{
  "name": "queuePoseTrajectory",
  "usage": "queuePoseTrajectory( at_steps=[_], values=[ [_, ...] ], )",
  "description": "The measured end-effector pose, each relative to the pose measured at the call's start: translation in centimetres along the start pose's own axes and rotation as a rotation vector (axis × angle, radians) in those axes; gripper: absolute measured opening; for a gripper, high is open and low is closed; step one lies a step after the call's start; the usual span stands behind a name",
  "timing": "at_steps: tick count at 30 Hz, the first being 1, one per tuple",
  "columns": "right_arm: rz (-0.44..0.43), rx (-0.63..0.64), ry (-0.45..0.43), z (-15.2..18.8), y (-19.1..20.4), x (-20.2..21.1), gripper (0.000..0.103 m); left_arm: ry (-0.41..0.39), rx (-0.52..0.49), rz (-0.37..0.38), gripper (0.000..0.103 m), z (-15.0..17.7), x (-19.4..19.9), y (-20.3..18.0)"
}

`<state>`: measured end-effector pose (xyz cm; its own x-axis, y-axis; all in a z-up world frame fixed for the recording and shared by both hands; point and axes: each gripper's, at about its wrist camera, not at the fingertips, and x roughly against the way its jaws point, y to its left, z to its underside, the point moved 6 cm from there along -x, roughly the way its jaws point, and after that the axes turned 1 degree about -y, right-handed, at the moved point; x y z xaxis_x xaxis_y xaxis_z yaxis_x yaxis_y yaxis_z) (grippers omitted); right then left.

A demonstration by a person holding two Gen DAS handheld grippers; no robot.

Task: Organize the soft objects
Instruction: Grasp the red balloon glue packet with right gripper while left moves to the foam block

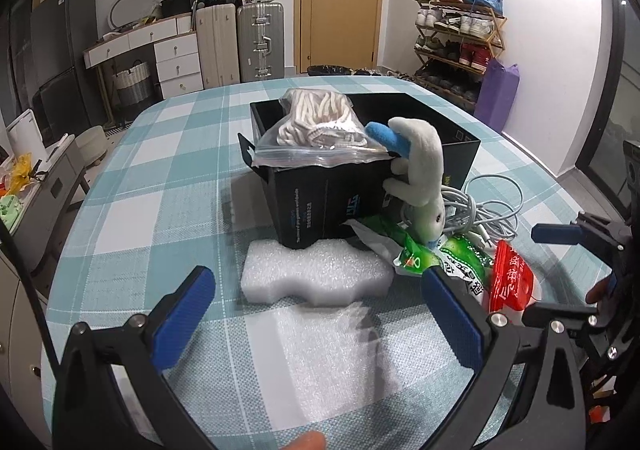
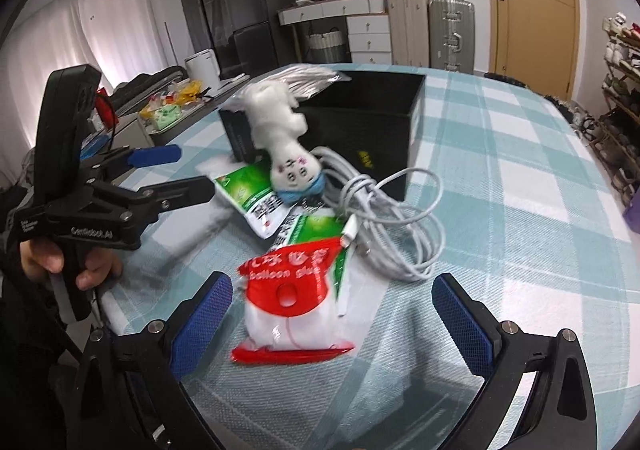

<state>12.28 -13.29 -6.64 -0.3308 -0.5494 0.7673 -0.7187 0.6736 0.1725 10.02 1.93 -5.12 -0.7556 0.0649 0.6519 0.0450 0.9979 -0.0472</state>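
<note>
Our left gripper (image 1: 320, 314) gapes wide and empty, the foam block (image 1: 316, 270) dead ahead, long axis crosswise between its fingers. Our right gripper (image 2: 332, 314), equally wide, frames the red packet (image 2: 292, 302) lying lengthwise.

Desk (image 1: 160, 154) covered with a teal-and-white checked cloth. Resting directly on it: a black open box (image 1: 320, 202); a white foam block (image 1: 316, 274) touching the box's near corner; a sheet of bubble wrap (image 1: 336, 362) in front of the foam; a coiled white cable (image 2: 400, 226) beside the box; green-and-white packets (image 2: 256, 198); and a red-and-white packet (image 2: 296, 302) lying partly over a green one.
</note>
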Motion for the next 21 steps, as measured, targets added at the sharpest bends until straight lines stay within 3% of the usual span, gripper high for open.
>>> queuePoseTrajectory(
  at_steps=[9, 21],
  values=[
    [-0.038, 0.030, 0.035, 0.4, 1.2, -0.8, 0.085, 0.008, 0.007, 0.015, 0.103, 0.1, -0.1, 0.2],
    [-0.069, 0.040, 0.048, 0.3, 1.9, -1.2, 0.053, 0.017, 0.012, 0.021, 0.103, 0.2, -0.1, 0.3]
  ],
)
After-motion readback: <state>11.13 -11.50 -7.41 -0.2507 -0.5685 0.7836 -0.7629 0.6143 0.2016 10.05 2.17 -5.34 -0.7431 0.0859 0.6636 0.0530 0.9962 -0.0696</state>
